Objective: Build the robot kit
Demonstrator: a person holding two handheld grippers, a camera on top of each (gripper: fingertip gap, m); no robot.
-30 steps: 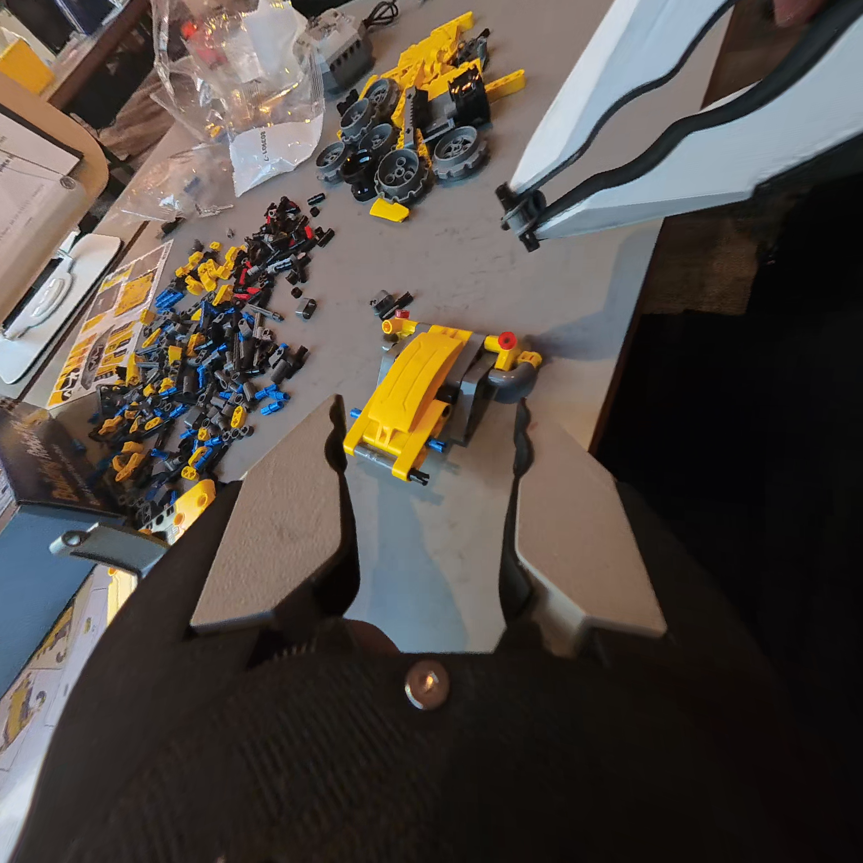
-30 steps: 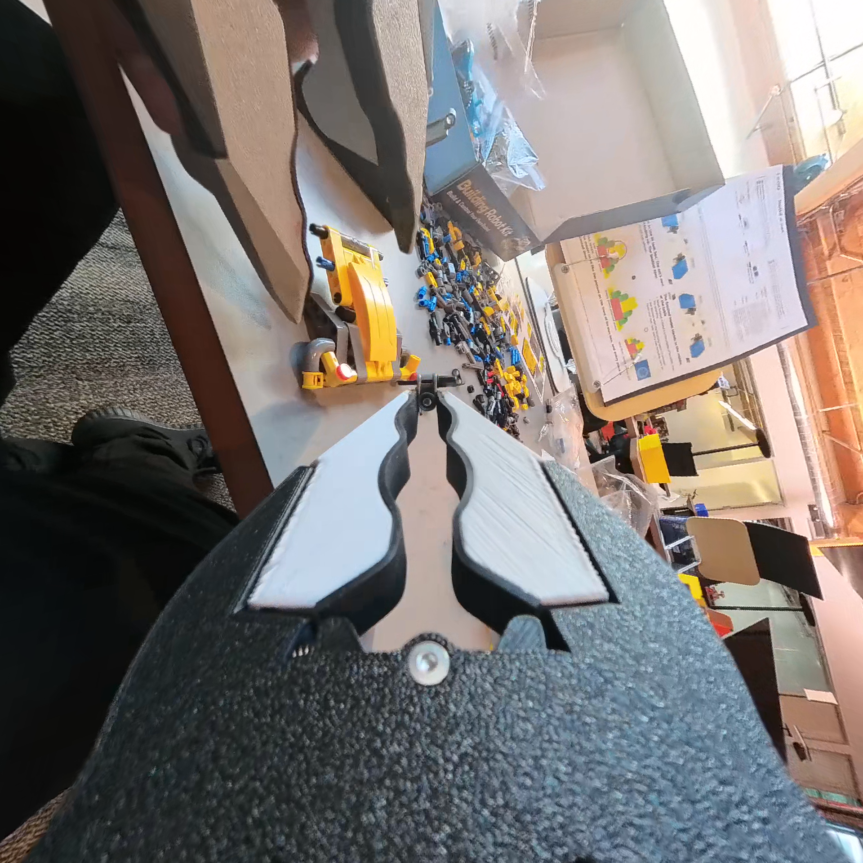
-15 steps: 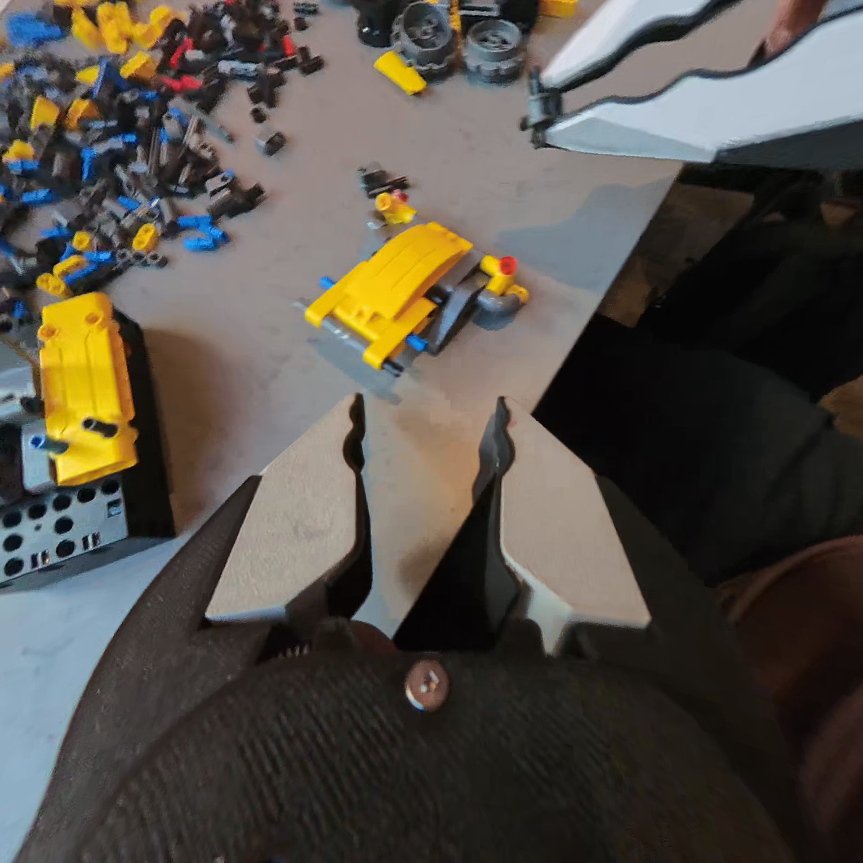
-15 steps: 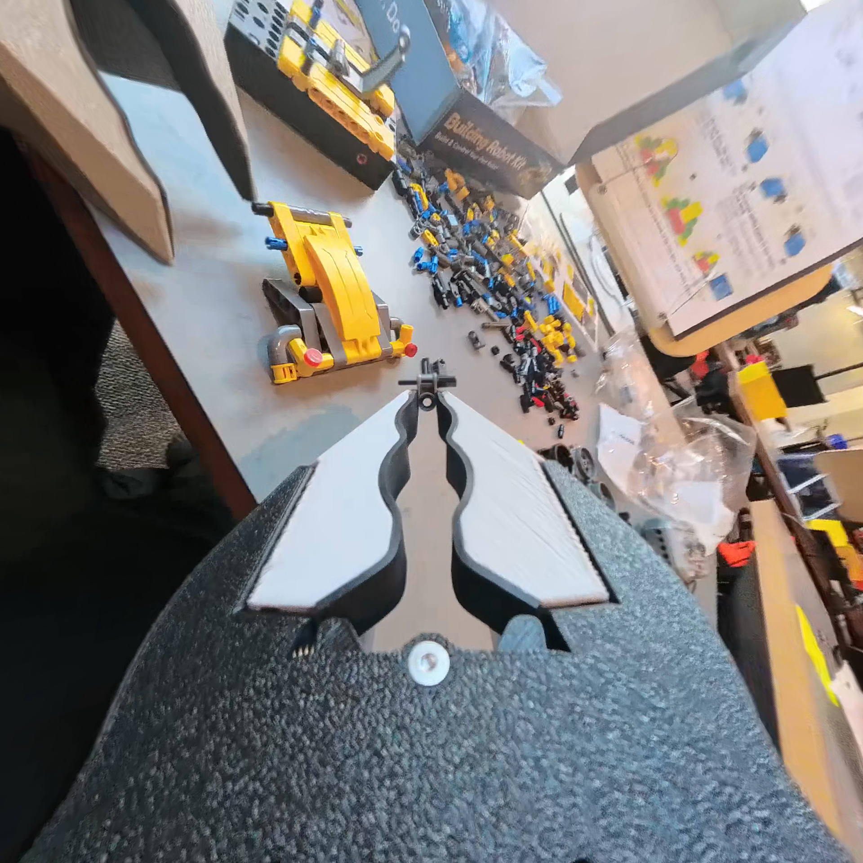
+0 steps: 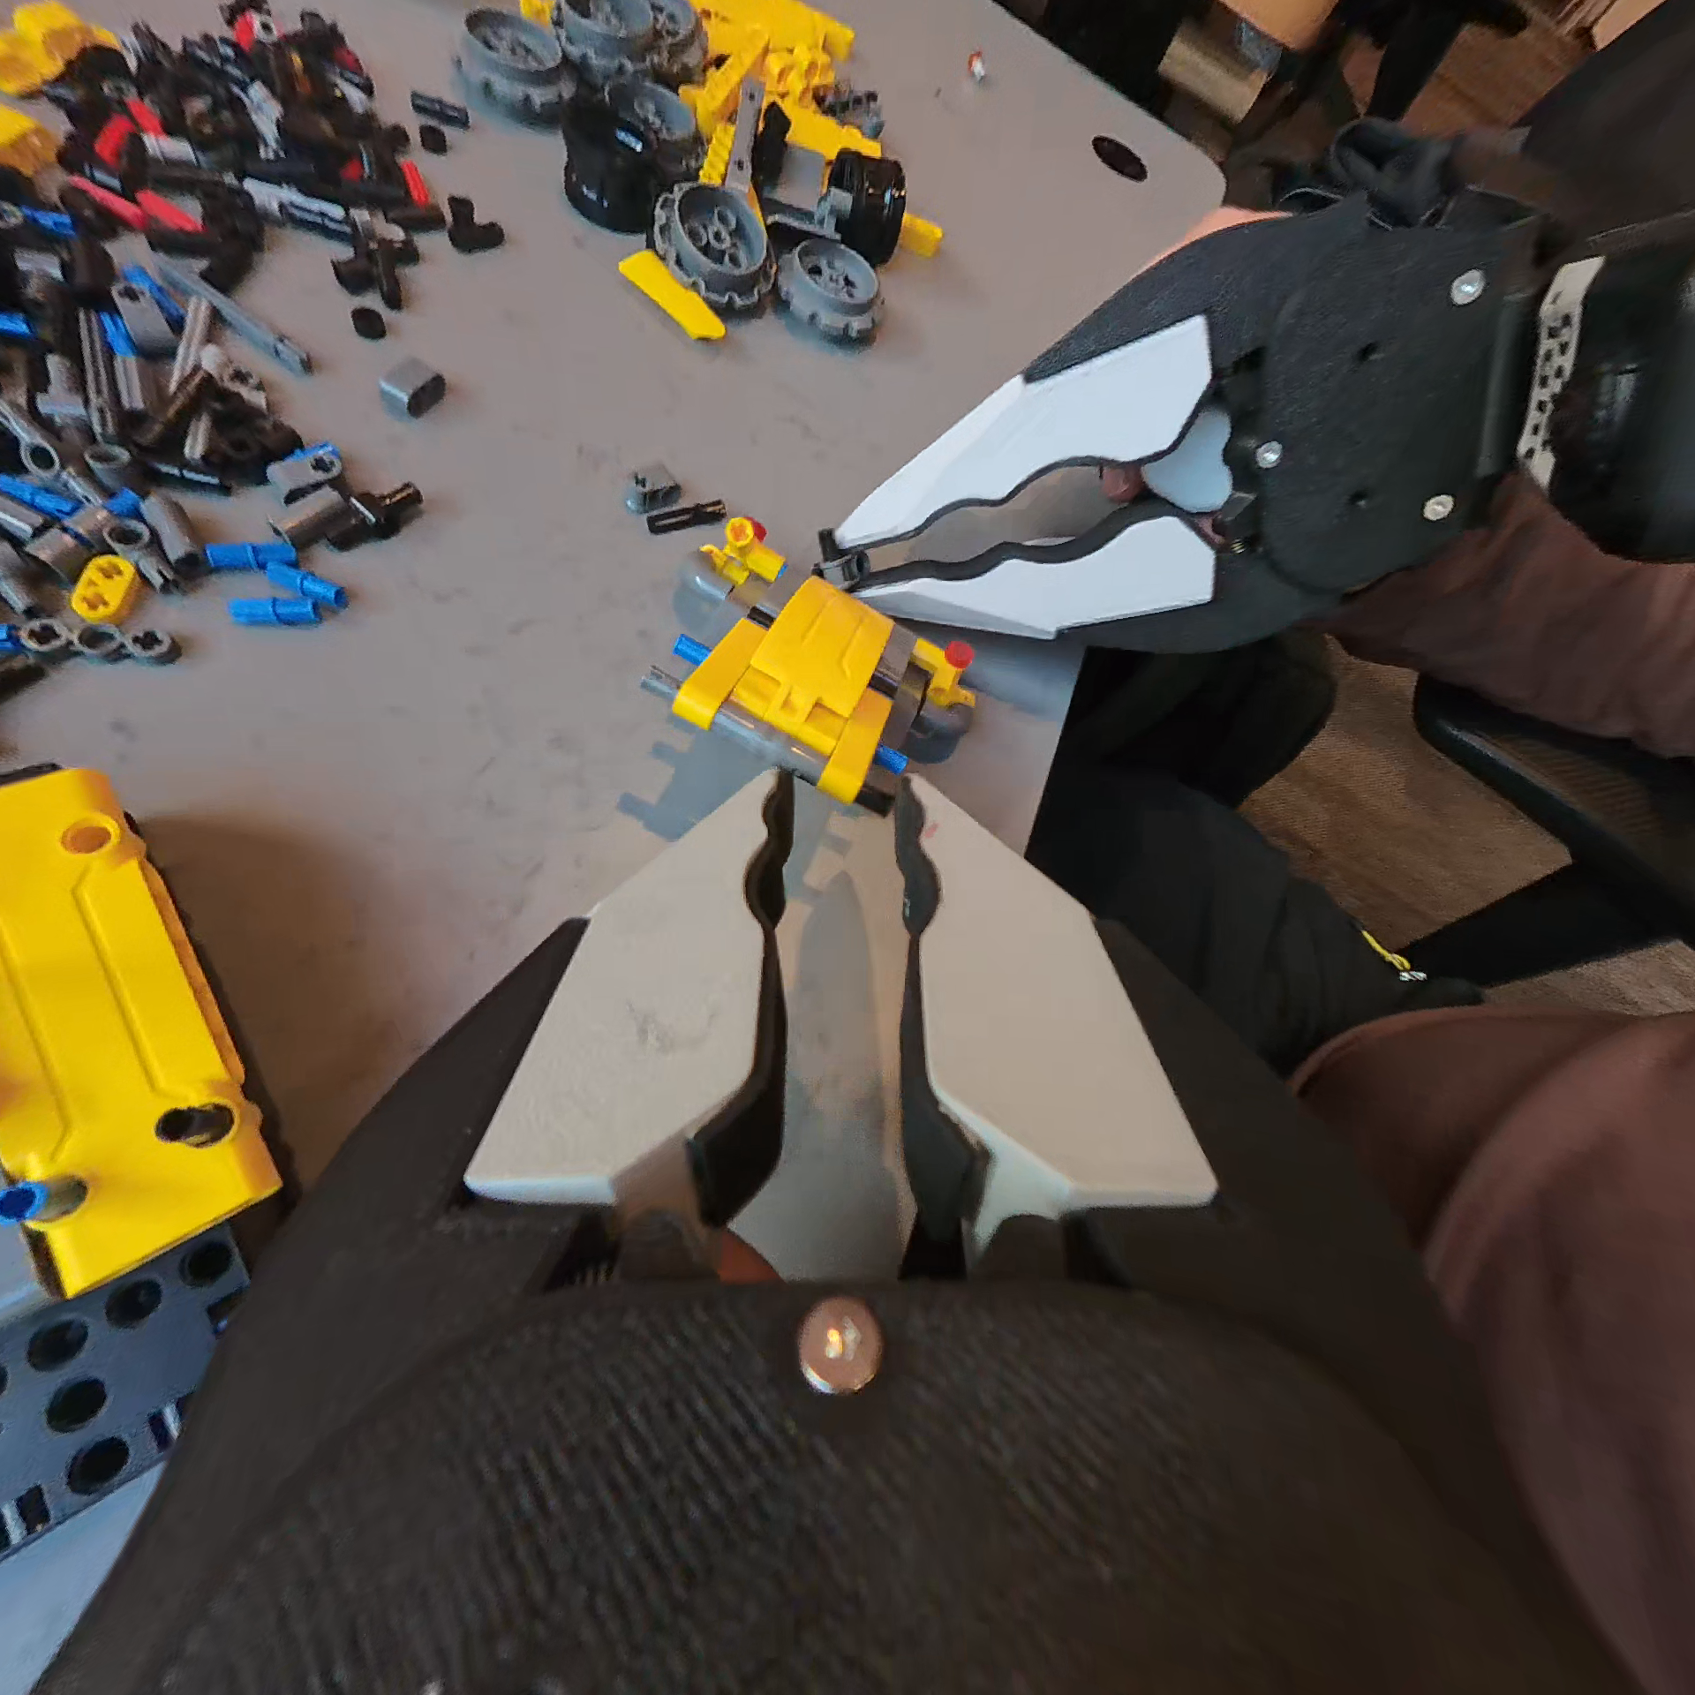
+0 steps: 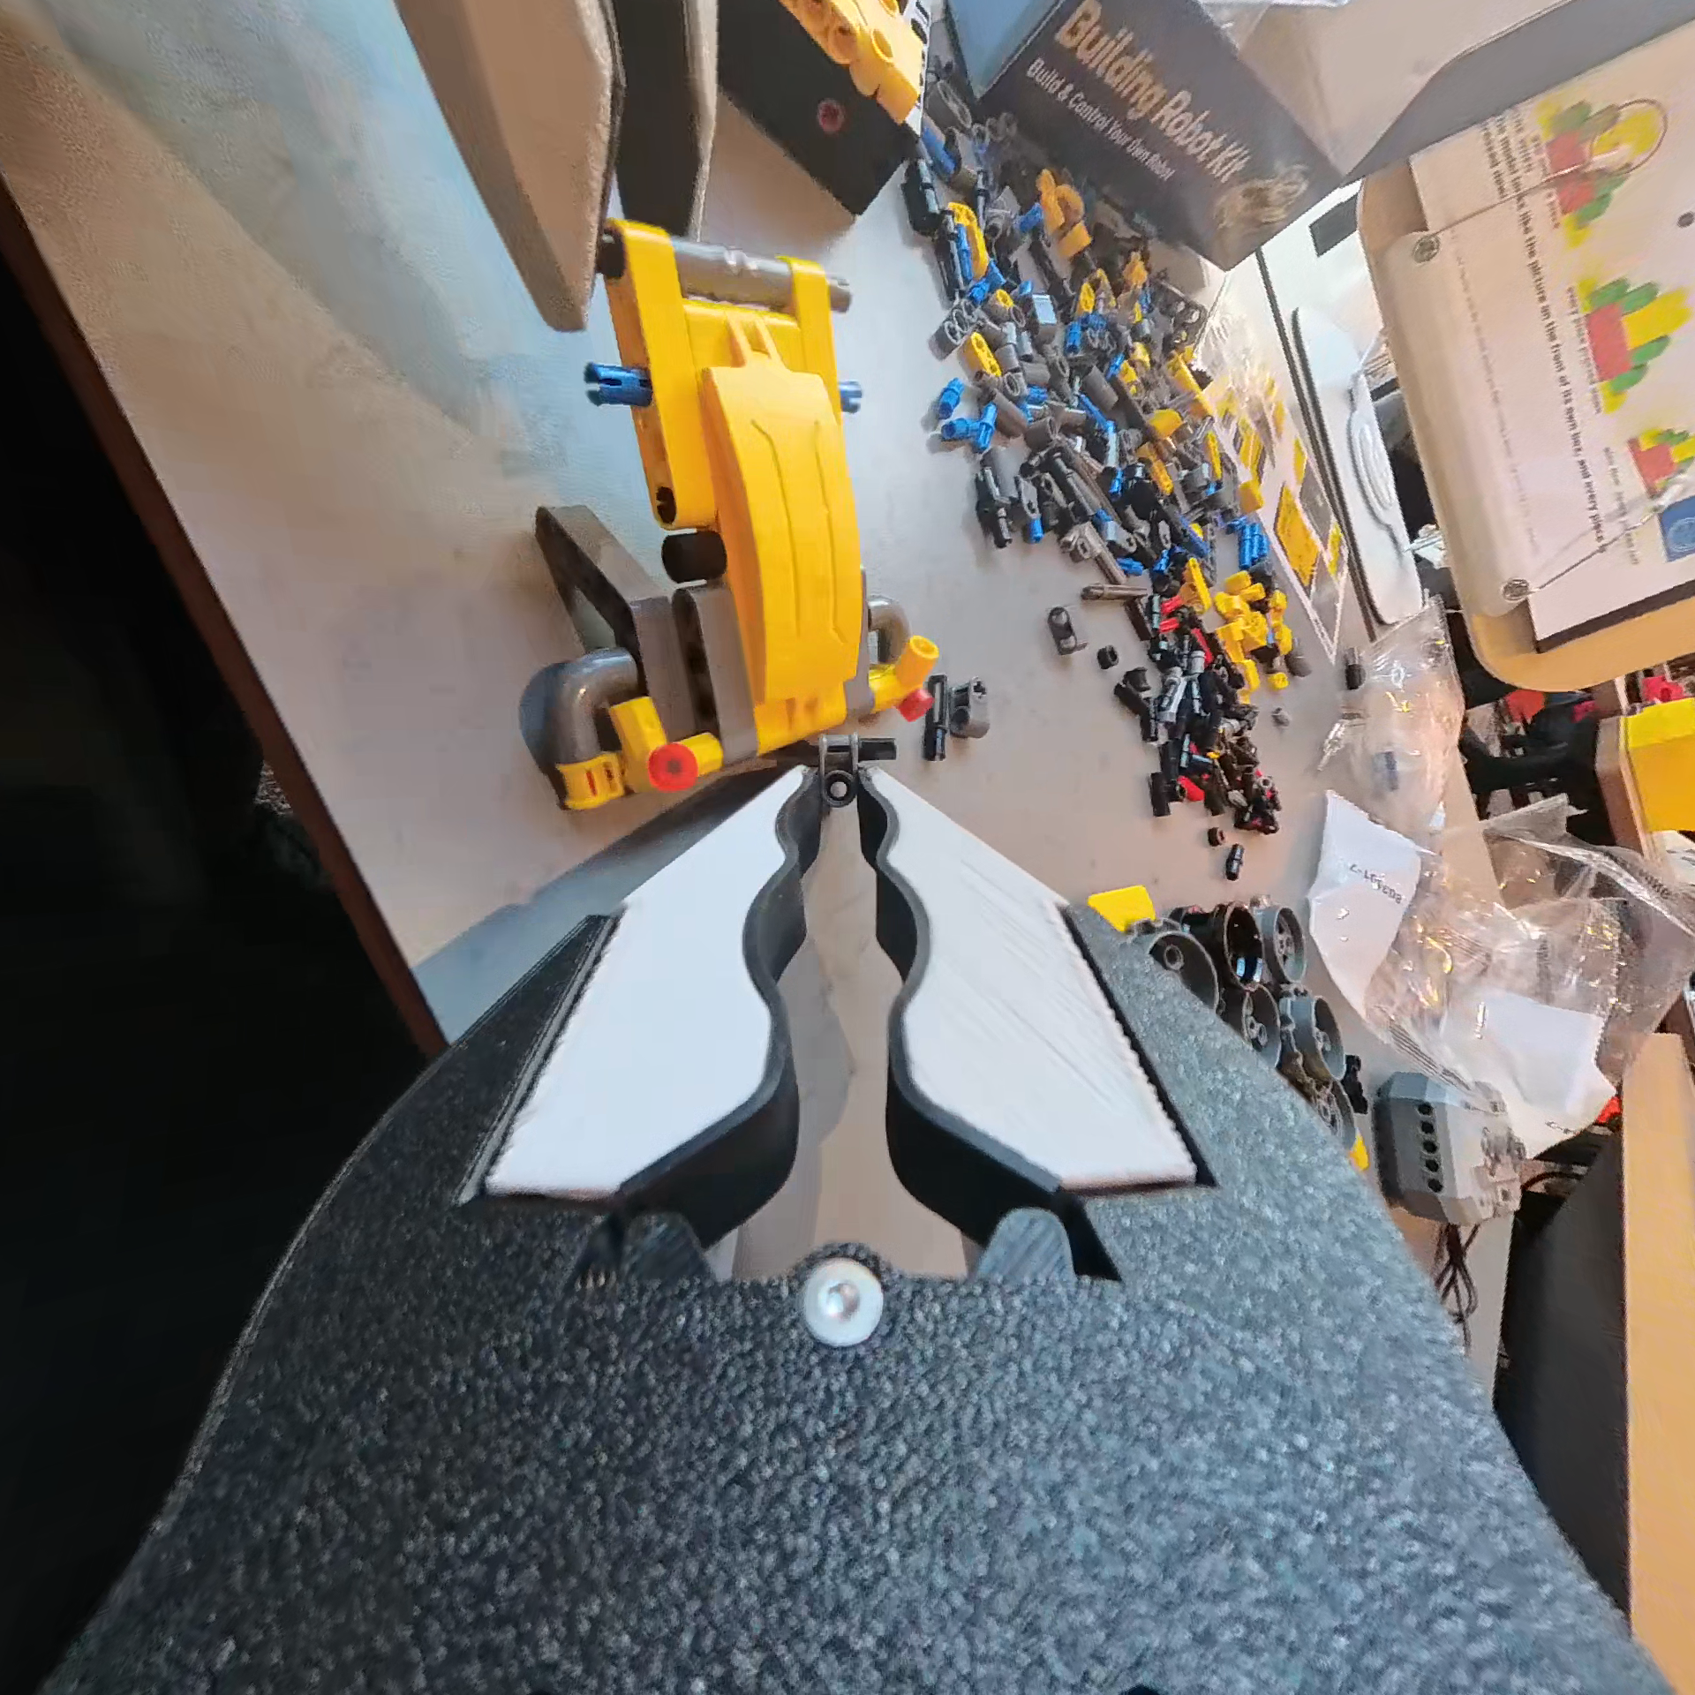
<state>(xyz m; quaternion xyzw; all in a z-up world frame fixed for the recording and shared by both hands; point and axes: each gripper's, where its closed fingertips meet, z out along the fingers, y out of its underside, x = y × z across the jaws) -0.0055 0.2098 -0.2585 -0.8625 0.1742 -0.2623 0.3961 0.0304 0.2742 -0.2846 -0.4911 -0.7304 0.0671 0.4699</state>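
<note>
A yellow and grey brick-built assembly (image 5: 816, 683) with a ribbed curved yellow cover, blue pins on its sides, red studs and a grey elbow pipe lies on the grey bench (image 5: 514, 725) near its front edge, beside a spread of loose small parts (image 6: 1119, 440) and a dark printed kit box (image 6: 1146, 128) with lettering on its side. The right gripper (image 6: 836, 780) has its white jaws pinched on a small black connector piece (image 6: 842, 766), whose tip is just beside the assembly's red-studded end. The left gripper (image 5: 839, 807) has its grey jaws narrowly apart, holding nothing, with the tips right at the assembly's near end.
</note>
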